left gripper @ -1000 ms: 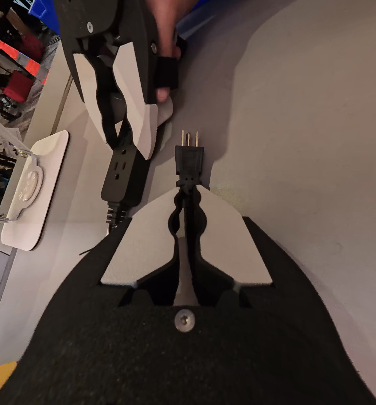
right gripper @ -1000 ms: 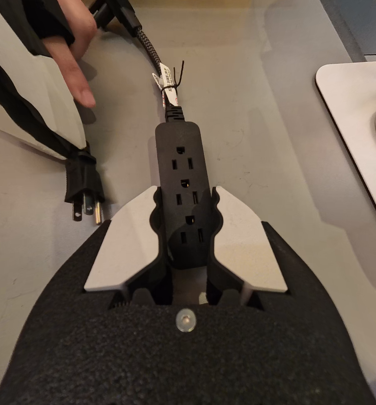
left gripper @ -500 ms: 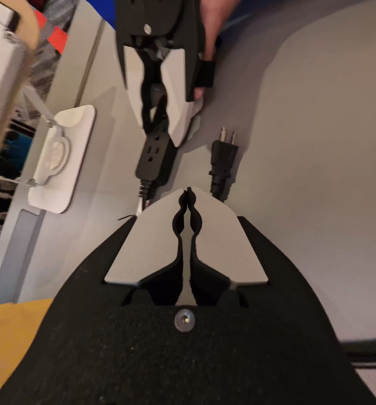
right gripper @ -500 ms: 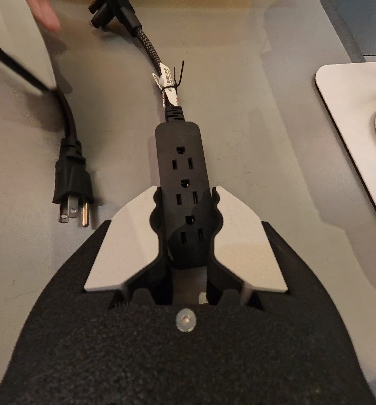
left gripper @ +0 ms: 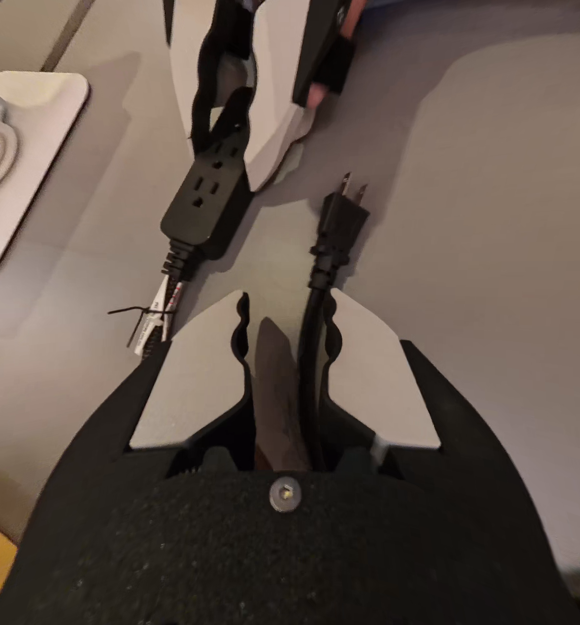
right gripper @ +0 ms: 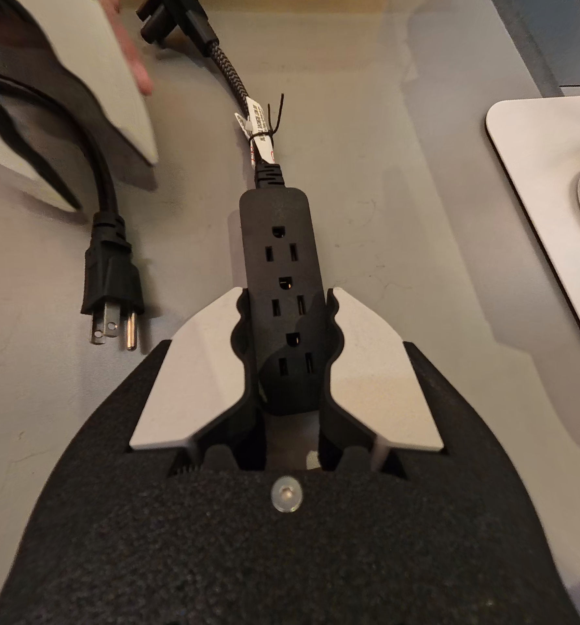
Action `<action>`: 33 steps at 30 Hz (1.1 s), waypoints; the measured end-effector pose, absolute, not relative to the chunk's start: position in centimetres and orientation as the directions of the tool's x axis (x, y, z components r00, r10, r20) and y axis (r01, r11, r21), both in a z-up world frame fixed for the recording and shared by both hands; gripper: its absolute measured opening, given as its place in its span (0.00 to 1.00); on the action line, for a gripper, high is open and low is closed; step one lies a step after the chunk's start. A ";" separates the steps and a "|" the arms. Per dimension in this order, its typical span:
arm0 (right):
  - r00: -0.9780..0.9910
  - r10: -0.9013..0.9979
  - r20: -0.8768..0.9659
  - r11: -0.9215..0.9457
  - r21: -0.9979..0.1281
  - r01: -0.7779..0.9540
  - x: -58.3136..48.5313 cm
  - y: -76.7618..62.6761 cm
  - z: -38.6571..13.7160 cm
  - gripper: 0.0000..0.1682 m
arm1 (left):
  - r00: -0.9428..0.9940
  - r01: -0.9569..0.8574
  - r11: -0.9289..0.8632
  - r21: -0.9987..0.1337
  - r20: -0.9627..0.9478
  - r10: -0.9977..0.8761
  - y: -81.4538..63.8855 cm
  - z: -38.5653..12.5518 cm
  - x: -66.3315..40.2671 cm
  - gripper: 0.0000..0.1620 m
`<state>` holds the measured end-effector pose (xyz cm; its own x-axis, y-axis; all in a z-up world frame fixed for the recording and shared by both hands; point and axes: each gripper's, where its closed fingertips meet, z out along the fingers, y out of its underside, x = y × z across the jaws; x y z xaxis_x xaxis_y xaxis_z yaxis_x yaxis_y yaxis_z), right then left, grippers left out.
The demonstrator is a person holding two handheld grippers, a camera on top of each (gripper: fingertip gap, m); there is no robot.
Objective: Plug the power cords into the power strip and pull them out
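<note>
The black power strip (right gripper: pixel 281 270) with three sockets lies on the grey table, and my right gripper (right gripper: pixel 286 294) is shut on its near end. The black three-prong plug (right gripper: pixel 112 280) lies loose on the table to its left, prongs towards me. In the left wrist view my left gripper (left gripper: pixel 288 297) is open. The plug's cord (left gripper: pixel 310 338) runs between the jaws, close to the right finger. The plug (left gripper: pixel 344 216) lies just beyond the fingertips, beside the power strip (left gripper: pixel 207 199). The right gripper (left gripper: pixel 227 148) holds the strip's far end.
A white board (left gripper: pixel 45 135) with a round item on it lies beside the strip, and shows at the right of the right wrist view (right gripper: pixel 535 203). The strip's braided cable carries a white tag (right gripper: pixel 259 135). Another black connector (right gripper: pixel 166 30) lies at the back.
My left gripper let go of the cord behind the plug and pulled back shut. It has now opened and come forward around the cord. The plug lies on the table. The right gripper stayed put.
</note>
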<state>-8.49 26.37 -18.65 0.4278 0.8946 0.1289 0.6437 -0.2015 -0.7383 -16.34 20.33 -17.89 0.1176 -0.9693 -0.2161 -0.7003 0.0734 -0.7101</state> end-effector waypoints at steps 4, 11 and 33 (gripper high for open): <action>0.428 0.895 0.126 -0.204 -0.738 0.643 -8.5 26.4 -18.6 0.26 | 0.105 -0.666 0.117 -0.737 -0.247 -0.963 21.3 -18.3 -15.3 0.27; 0.428 0.895 0.127 -0.203 -0.738 0.643 -8.5 26.4 -18.7 0.26 | -0.031 -0.646 0.239 -0.725 -0.288 -0.957 19.7 -18.4 -14.7 0.11; 0.427 0.892 0.146 -0.190 -0.736 0.649 -8.5 26.4 -18.6 0.26 | 0.024 -0.733 0.065 -0.678 -0.120 -0.992 19.1 -15.2 -16.1 0.00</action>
<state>-8.49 26.38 -18.63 0.4268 0.8925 0.1462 0.6494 -0.1899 -0.7363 -16.09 19.06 -15.17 0.0240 -0.9924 -0.1204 -0.7325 0.0645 -0.6777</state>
